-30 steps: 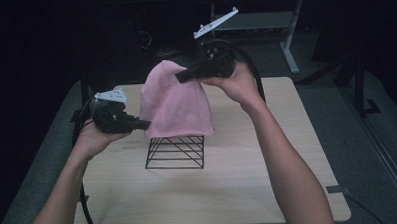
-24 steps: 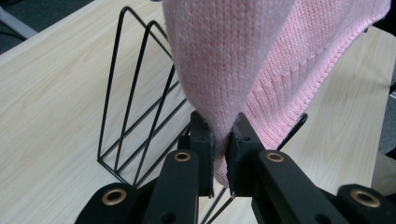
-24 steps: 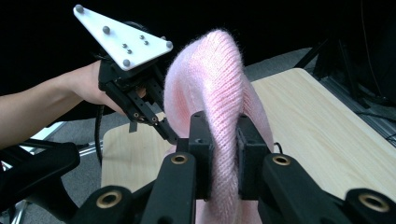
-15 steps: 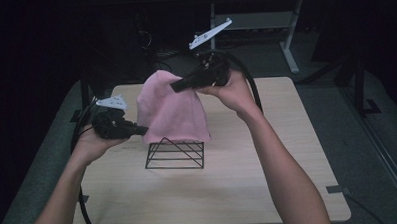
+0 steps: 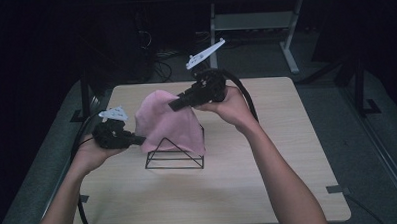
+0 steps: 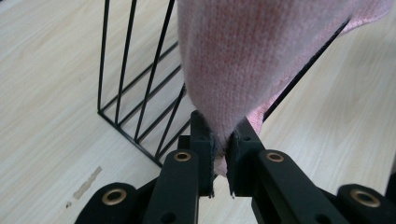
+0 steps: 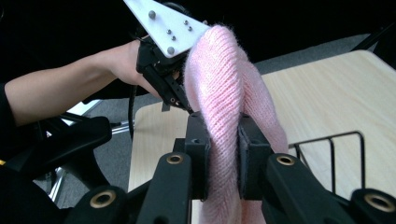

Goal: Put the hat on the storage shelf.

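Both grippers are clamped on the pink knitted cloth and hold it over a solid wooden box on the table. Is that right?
Not quite. Both grippers do clamp the pink knitted cloth, the left gripper at a lower corner and the right gripper near the top. What stands beneath it is no solid wooden box but a black wire rack with a triangular end, as the high view shows. The rest holds.

cloth (image 5: pixel 169 124) draped over wire rack (image 5: pixel 174 160)
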{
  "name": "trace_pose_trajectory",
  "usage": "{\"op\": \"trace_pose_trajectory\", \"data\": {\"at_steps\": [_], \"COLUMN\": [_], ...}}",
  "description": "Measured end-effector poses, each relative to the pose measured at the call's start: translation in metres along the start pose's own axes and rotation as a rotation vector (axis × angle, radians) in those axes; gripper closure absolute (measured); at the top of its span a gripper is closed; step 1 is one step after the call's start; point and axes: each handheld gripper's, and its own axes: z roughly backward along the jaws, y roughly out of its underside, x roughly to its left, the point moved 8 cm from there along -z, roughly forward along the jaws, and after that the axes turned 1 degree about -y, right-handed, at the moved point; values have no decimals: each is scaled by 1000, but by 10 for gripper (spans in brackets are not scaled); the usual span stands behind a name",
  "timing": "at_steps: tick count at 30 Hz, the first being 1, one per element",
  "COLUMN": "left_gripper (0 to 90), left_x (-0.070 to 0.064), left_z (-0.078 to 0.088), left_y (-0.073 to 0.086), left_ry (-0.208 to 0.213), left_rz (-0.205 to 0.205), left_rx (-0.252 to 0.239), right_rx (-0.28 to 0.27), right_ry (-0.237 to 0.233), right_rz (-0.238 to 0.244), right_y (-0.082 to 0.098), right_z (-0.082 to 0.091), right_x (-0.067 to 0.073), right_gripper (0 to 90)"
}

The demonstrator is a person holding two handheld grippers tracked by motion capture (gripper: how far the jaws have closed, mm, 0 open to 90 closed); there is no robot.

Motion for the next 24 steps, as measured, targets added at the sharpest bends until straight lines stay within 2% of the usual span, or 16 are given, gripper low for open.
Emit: {"op": "trace_pose_trajectory", "data": {"at_steps": [8, 17, 24], "left_gripper": [828, 821, 820], "left_x": [1, 1, -1], "left_z": [-12, -25, -38], "left_y": [12, 26, 36], "left_ry": [-18, -14, -17], "left_rz": [3, -1, -4], "left_rx": [41, 86, 121], "right_rx": [17, 38, 84], "right_ry": [-28, -54, -64], "right_rz": [-15, -45, -53], "right_y": [20, 39, 56], "right_z": [-10, -21, -33], "right_x": [0, -2, -3], "right_gripper": [759, 754, 749]}}
